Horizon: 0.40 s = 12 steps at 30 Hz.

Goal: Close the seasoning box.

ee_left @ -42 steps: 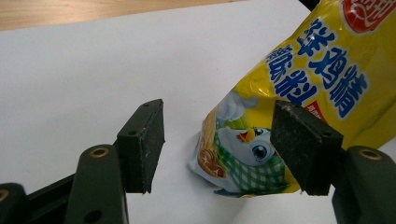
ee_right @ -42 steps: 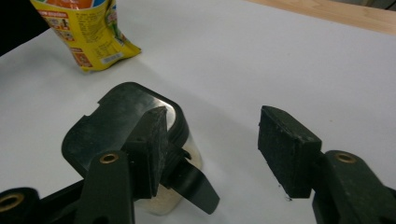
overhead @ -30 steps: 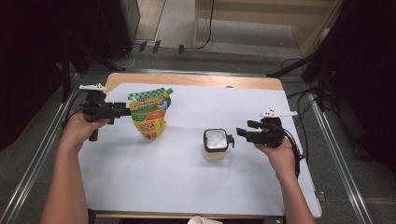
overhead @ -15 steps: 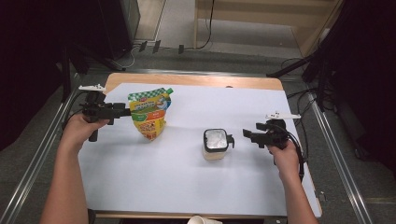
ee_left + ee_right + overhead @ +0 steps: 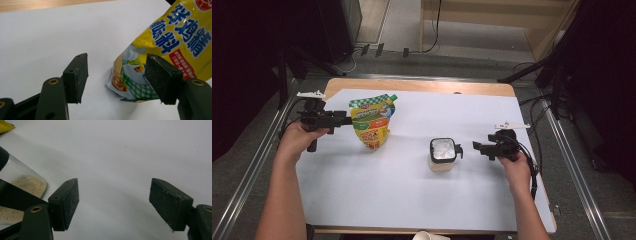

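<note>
**Grippers spread on either side of pouch and jar**

Left gripper [image 5: 346, 119] sits at the left of the table [image 5: 412, 200] with its jaws spread. The yellow seasoning pouch [image 5: 373, 121] stands just beside its tips. In the left gripper view the pouch's lower corner [image 5: 130, 85] lies between the two pads, but neither pad presses on it; the right-hand pad is close to the printed film and the other stands well clear.

The right gripper [image 5: 476, 146] hangs low over the table near the small glass jar [image 5: 442, 155], apart from it. Its jaws have just been opening and now stand wide with nothing between them. In the right gripper view the jar [image 5: 22, 182] lies off to the left of the jaws.

The jar is clear glass with a black-rimmed lid on top and a black clasp or tab toward the right gripper. A pale, sandy powder fills the lower part. The pouch looks full and stands upright with its green spout corner at the top; I cannot tell whether it is sealed.

Risks, as I judge them: the pouch is soft and stands on a narrow base, so a pinch low on one corner could tip it or let the film slip out. The jar is off the right gripper's line, so a straight approach could knock it over instead of gripping it.
</note>
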Available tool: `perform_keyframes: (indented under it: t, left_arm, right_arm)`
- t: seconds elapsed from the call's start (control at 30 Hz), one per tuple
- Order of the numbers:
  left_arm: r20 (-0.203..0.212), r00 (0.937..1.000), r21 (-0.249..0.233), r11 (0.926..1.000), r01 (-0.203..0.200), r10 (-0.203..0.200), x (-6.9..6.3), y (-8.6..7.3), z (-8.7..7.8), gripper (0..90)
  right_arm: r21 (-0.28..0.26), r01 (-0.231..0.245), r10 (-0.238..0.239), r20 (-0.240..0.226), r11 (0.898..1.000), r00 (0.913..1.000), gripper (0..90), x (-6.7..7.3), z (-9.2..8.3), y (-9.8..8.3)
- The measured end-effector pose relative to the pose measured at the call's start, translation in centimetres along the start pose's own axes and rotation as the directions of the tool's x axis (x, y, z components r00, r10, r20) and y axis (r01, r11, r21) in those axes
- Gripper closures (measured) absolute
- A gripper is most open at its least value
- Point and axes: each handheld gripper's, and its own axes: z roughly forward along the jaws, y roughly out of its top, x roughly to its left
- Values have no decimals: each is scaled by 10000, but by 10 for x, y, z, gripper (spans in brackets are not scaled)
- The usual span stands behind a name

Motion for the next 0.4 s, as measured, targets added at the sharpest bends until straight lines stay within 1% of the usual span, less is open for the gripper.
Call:
perform_keyframes:
  t: [0.07, 0.13, 0.17, 0.23, 0.3, 0.37, 0.4]
  left_arm:
    - [15, 10000, 5, 10000, 75, -75, 1, 0, 0, 364]
    - [-141, 9998, 47, 9999, 109, -109, 1, 0, -1, 363]
    - [-202, 9997, 42, 9999, 114, -114, 1, 0, -1, 360]
    - [-247, 9996, -24, 9999, 124, -125, 2, 0, -1, 348]
    - [-328, 9994, -94, 9999, 57, -60, 3, -1, -1, 331]
    - [-370, 9993, -164, 9998, -112, 106, 4, -1, -1, 307]
    - [-370, 9993, -164, 9998, -112, 106, 4, -1, -1, 298]
  right_arm:
    - [60, -8, 9, -29, 10000, 10000, 249, 1, 1, 0]
    - [99, 13, -13, -34, 10000, 10000, 249, 0, 2, -1]
    - [103, -56, 57, -35, 9999, 10000, 249, 0, 3, -1]
    - [84, -86, 86, 1, 9999, 10000, 249, -1, 3, -1]
    - [9, -106, 106, 22, 9999, 9999, 249, -1, 3, -1]
    - [-32, -65, 65, 48, 10000, 10000, 248, -1, 2, 0]
    - [-32, -65, 65, 48, 10000, 10000, 248, -1, 2, 0]
